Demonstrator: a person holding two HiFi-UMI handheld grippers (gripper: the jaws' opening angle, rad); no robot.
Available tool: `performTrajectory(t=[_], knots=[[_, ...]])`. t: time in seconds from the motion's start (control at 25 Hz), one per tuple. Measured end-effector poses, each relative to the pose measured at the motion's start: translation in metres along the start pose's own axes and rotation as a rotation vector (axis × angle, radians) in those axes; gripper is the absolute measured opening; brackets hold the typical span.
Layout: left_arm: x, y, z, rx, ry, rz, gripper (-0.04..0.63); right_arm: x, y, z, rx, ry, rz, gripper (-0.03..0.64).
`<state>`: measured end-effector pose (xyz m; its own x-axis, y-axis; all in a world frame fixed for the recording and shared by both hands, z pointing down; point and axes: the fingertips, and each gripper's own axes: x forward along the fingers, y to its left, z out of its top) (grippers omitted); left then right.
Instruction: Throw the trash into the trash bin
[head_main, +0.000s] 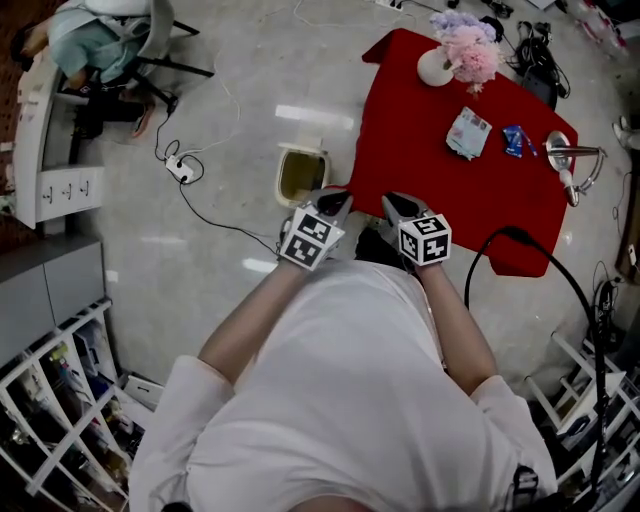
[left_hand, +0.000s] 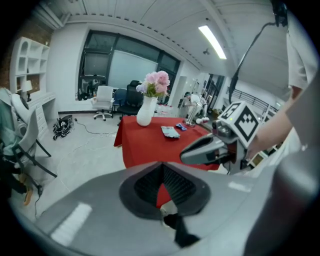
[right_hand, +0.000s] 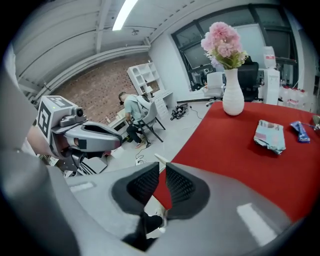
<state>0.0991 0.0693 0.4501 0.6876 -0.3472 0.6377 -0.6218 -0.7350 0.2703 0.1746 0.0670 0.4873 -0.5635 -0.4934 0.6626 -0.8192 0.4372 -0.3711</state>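
The left hand-held gripper (left_hand: 162, 167) is clenched on nothing, its ribbed pads meeting at the tips. The right hand-held gripper (right_hand: 161, 172) is released by a sliver, with only red cloth showing through the slim gap. Both are held side by side close to the person's chest and tilted downward, aimed at the near left corner of the bench (head_main: 420, 170). That looks like a carrying posture for the approach, since neither has any trash yet. The trash lies well apart from them on the red cloth toward the far right: a crumpled pale packet (head_main: 468, 132) with a small blue wrapper (head_main: 514, 140) just to its right. The trash bin (head_main: 301, 174) stands on the floor just left of the bench, open-topped, probably so that a pick from the cloth needs only a short swing over the edge. A white vase of pink flowers (head_main: 437, 66) sits at the bench's far side, clear of the likely reach. The bin's inside is dim, so its contents cannot be told. The bench's near edge is hidden behind the marker cubes, and the shiny metal object (head_main: 570, 155) at the right edge is hard to identify
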Motion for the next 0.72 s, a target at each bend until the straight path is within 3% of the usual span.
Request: performTrajectory(t=[0.72], knots=[[0.063, -0.026, 0.035, -0.009, 0.025, 0.054, 0.005, -0.025, -0.138, 0.01, -0.007, -0.003, -0.083, 0.079]])
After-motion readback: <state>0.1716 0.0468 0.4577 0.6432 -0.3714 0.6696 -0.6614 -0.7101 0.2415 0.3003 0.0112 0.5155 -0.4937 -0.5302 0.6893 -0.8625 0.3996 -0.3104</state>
